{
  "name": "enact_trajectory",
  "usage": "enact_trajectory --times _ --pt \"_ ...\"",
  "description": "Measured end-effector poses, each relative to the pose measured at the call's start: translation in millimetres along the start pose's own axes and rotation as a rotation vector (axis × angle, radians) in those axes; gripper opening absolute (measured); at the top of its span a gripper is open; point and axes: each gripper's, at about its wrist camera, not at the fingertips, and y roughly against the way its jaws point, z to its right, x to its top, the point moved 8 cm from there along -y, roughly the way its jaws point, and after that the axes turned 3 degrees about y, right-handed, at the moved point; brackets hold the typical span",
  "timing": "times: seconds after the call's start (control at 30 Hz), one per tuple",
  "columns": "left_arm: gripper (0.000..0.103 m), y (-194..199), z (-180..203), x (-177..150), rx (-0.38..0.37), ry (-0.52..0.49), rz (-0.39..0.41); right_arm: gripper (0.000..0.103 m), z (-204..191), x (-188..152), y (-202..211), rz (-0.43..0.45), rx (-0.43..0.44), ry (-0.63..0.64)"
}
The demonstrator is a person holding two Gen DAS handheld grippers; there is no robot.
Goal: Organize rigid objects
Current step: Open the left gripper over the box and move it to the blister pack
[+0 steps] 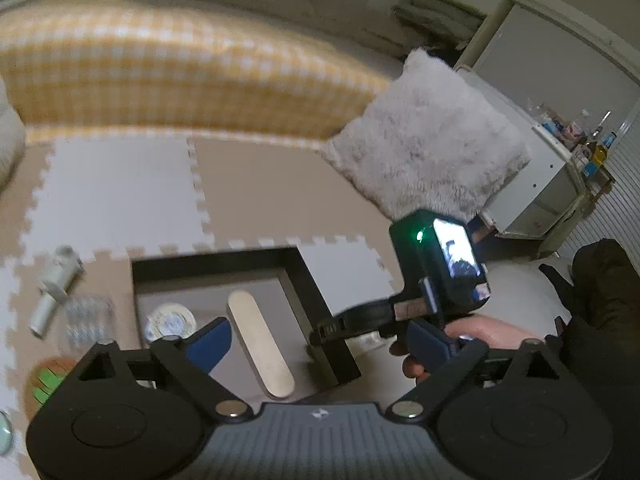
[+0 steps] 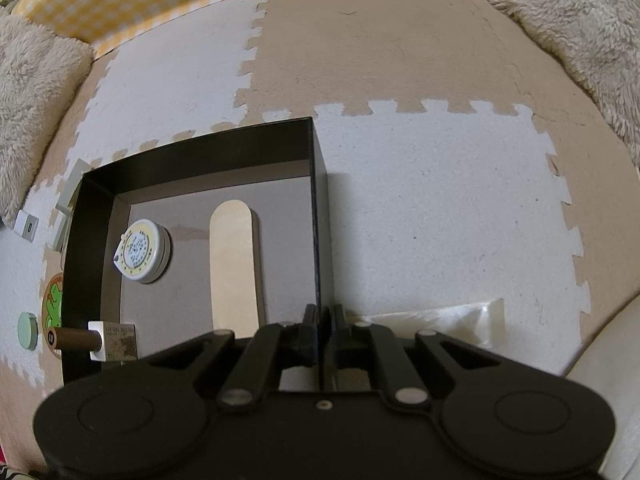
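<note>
A black open box (image 2: 318, 184) lies on the foam floor mat; it also shows in the left wrist view (image 1: 304, 280). Inside lie a long wooden board (image 2: 236, 264), a round yellow-white tin (image 2: 142, 250) and a gel polish bottle (image 2: 100, 340). My right gripper (image 2: 322, 332) is shut on the box's right wall, near its front corner. In the left wrist view the right gripper (image 1: 320, 334) reaches the same wall. My left gripper (image 1: 320, 344) is open and empty above the box.
Left of the box lie a white bottle (image 1: 56, 280), a clear blister pack (image 1: 86, 320), a frog coaster (image 2: 54, 308), a green disc (image 2: 28, 330) and a white charger (image 2: 26, 226). A grey fluffy cushion (image 1: 432, 136), a yellow checked mattress (image 1: 160, 68) and a plastic bag (image 2: 432, 320) surround the mat.
</note>
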Motion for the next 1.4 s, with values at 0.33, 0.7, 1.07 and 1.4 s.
enact_trajectory --times 0.33,0.7,1.07,1.4 --pt "0.103 42.1 -44.7 25.7 0.153 -0.03 0.101 0.006 -0.9 0.0 0.1 0.0 -0.003 0.002" --pt "0.103 49.5 -148.0 36.2 0.376 0.039 0.091 0.006 -1.0 0.1 0.2 0.0 -0.004 0.003" --pt "0.089 -6.2 -194.3 1.8 0.381 0.102 -0.071 0.006 -1.3 0.1 -0.7 -0.002 -0.009 0.009" --pt "0.066 -53.5 -203.0 -18.7 0.367 0.071 -0.137 0.006 -1.7 0.2 -0.8 -0.003 -0.012 0.011"
